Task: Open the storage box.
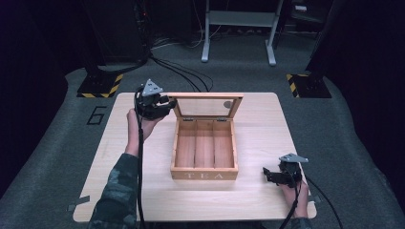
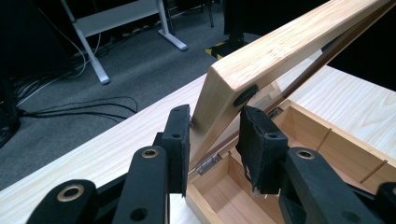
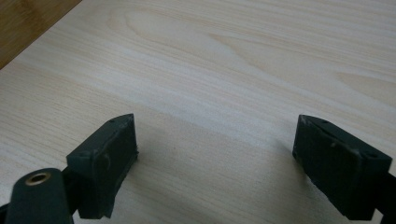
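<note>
Left tongs (image 2: 215, 135) narrowed around the corner edge of a raised lid (image 2: 280, 51), one black pad touching the pale wood, the other just beside it; whether firmly clamped, impossible to tell. Seen from above, same left tongs (image 1: 165, 104) held up at the lid's (image 1: 206, 107) left corner, grey three-cornered plate on top, cable trailing down along a camouflage-patterned sleeve (image 1: 117, 191). Lid glass-paned, wood-framed, tilted upright on hinges at the back edge of a wooden tea box (image 1: 204, 148). Box open, three long compartments side by side, nothing visible inside, "TEA" lettered on the front wall, set near the middle of the light wooden surface (image 1: 258, 200). Inside corner of the box (image 2: 233, 196) in the left gripper view, with thin dividers and a metal hinge below the lid. Right tongs (image 3: 215, 158) spread wide, holding nothing, jaws low over bare wood grain of the surface (image 3: 224, 60). From above, right tongs (image 1: 267, 172) resting near the surface's front right corner, well apart from the box, pointing toward it, hand behind. Beyond the surface: grey carpet, black cables (image 1: 181, 71), yellow-and-black striped bases (image 1: 100, 86), white frame legs (image 1: 239, 28).
</note>
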